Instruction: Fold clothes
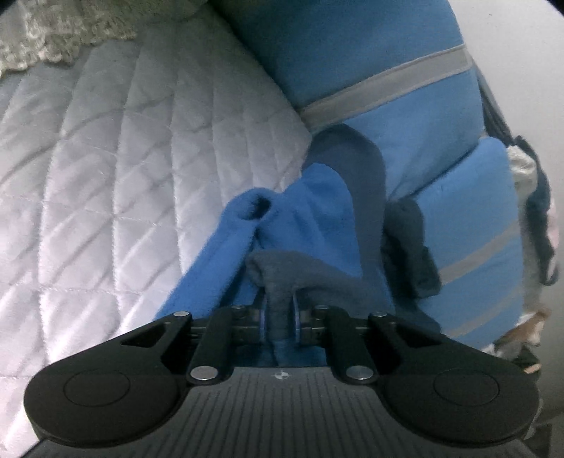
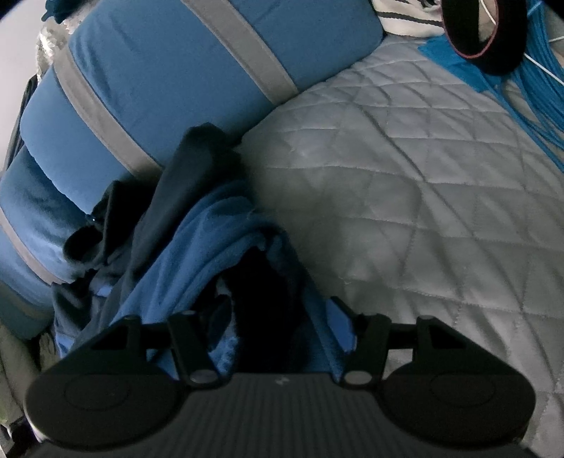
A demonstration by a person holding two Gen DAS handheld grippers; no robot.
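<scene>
Here, line by line:

Surface: a pale quilted bedspread (image 1: 105,183), stitched in diamonds; it carries everything.

Garment: a blue fleece garment (image 1: 310,211) with dark grey trim lies bunched on the bedspread, against the blue cushions at its edge. In the right wrist view the same garment (image 2: 197,253) is heaped just ahead of the gripper.

Left gripper (image 1: 279,317): jaws drawn close together and pinching a narrow fold of the garment's dark grey trim (image 1: 282,282); the fold runs up between the pads.

Right gripper (image 2: 268,338): jaws stand wide apart, with blue and dark cloth bunched between them; whether the pads press on it cannot be told, as the cloth hides them.

Cushions: blue cushions (image 1: 387,70) with grey stripes, stacked along the edge of the bedspread, touching the garment.

Far corner, left wrist view: a pale shaggy fabric (image 1: 53,42) at the bedspread's far edge.

Far corner, right wrist view: blue cords (image 2: 535,77) and a dark round object (image 2: 472,31), well apart from the garment.
</scene>
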